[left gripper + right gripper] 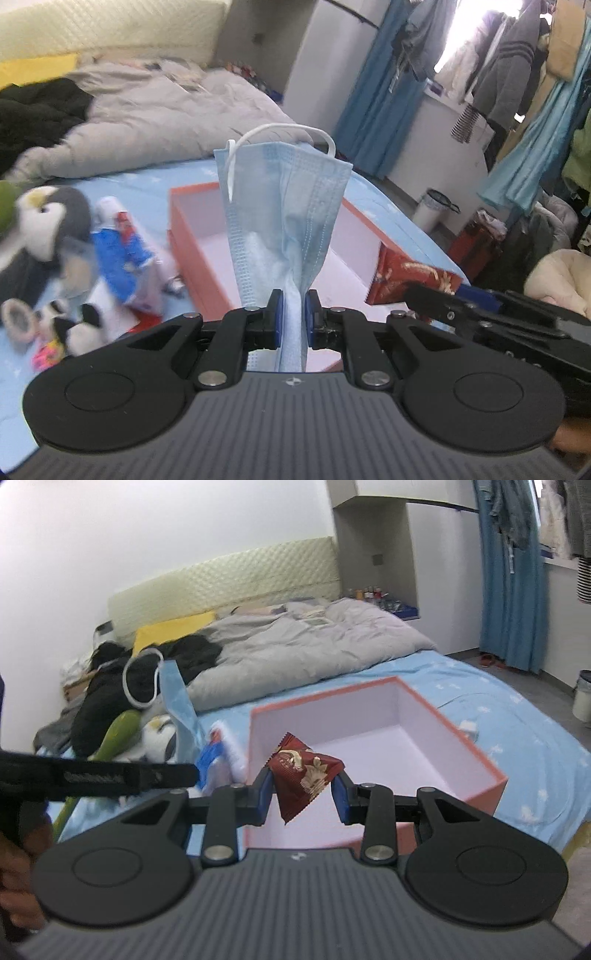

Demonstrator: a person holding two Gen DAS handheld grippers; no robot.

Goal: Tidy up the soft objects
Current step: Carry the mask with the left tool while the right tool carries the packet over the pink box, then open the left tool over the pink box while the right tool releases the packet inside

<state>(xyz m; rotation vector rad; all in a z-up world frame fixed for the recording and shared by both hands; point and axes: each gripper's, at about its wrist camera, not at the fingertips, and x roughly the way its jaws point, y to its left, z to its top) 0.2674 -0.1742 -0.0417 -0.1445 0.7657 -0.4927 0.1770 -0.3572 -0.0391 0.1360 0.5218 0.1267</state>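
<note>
My left gripper (292, 314) is shut on a light blue face mask (284, 206) that stands up above the jaws, white ear loop on top, over the near edge of the open orange box (192, 254). My right gripper (302, 795) is shut on a dark red packet (303, 775) held over the near side of the same box (458, 738), which has a white inside. The mask (177, 698) and the left gripper's body (99, 777) show at left in the right wrist view. The red packet (413, 280) and the right gripper show at right in the left wrist view.
On the blue sheet left of the box lie a penguin plush (44, 225), a blue-and-white doll (122, 254), a small panda plush (77, 325) and a green plush (118, 734). A grey duvet (303, 642) and black clothes (177, 653) lie behind. A bin (432, 210) stands on the floor.
</note>
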